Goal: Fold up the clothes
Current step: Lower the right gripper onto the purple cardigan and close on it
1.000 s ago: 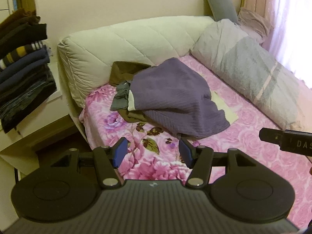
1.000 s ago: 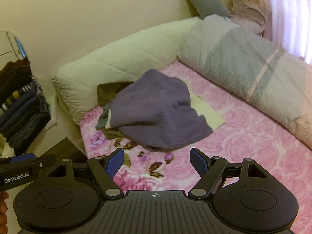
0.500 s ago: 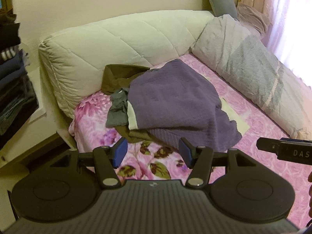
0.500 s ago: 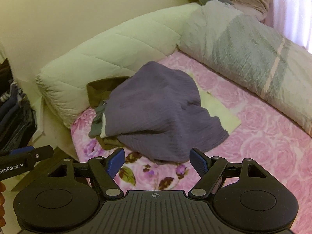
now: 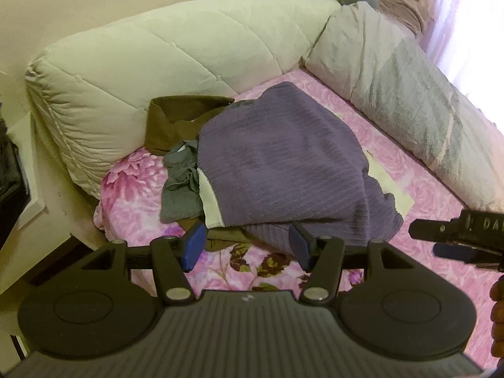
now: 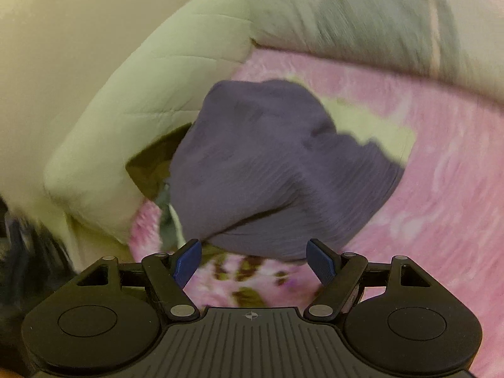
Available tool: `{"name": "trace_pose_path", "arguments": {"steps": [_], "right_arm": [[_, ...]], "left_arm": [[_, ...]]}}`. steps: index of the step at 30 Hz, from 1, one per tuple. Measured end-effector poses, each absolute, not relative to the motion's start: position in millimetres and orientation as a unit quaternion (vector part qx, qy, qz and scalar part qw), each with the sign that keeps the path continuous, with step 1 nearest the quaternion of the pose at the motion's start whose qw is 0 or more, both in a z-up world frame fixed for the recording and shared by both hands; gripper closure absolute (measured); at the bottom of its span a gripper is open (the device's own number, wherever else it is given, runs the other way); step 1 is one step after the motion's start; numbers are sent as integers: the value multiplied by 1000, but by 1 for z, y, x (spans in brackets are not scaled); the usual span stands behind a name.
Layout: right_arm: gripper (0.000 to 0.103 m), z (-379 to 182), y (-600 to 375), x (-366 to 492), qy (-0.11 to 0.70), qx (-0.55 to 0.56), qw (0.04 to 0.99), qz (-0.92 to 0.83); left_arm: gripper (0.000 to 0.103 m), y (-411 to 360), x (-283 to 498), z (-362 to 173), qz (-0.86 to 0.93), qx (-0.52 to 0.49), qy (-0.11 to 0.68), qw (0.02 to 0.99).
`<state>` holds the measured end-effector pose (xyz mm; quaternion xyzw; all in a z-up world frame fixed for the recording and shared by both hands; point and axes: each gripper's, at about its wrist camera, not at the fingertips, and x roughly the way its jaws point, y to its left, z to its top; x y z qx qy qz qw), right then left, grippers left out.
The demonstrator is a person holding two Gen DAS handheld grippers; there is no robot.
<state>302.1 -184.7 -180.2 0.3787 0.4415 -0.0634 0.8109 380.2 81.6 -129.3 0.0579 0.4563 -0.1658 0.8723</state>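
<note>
A purple knitted garment (image 5: 283,163) tops a heap of clothes on the pink floral bed (image 5: 135,189). Under it lie a brown garment (image 5: 176,116), a grey one (image 5: 179,186) and a pale yellow piece (image 5: 390,186). My left gripper (image 5: 247,245) hangs open just short of the heap's near edge, nothing between its blue pads. In the blurred right wrist view, the right gripper (image 6: 255,260) is also open and empty, close above the purple garment (image 6: 277,163). Part of the right gripper (image 5: 456,233) shows at the left view's right edge.
A cream quilted cushion (image 5: 151,63) lines the back of the bed. A long grey-and-white bolster (image 5: 406,94) runs along the right side by the curtain. Dark folded clothes (image 5: 9,170) sit at the far left on a pale shelf.
Both grippers have come closer to the heap and lower; the clothes now fill more of each view. The right view has rolled and blurred. Jaws unchanged.
</note>
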Motion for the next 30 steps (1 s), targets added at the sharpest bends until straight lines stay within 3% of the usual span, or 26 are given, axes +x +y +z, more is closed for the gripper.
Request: {"name": "trace_pose_path", "arguments": {"steps": [4, 10, 22, 24, 25, 30], "right_arm": [[26, -210, -204, 315, 429, 494, 751, -91], [26, -239, -226, 329, 406, 571, 702, -130], [26, -298, -215, 371, 426, 583, 675, -151], [29, -307, -213, 378, 429, 585, 672, -151], [37, -312, -212, 381, 430, 586, 670, -151], [38, -339, -212, 397, 429, 610, 648, -151]], "left_arm": [[49, 81, 403, -143, -174, 64, 464, 866], [49, 78, 439, -165, -181, 67, 483, 854], [49, 70, 498, -214, -178, 70, 516, 835], [49, 67, 507, -222, -177, 71, 522, 831], [49, 66, 511, -226, -175, 72, 525, 830], [49, 63, 525, -239, -170, 76, 534, 825]]}}
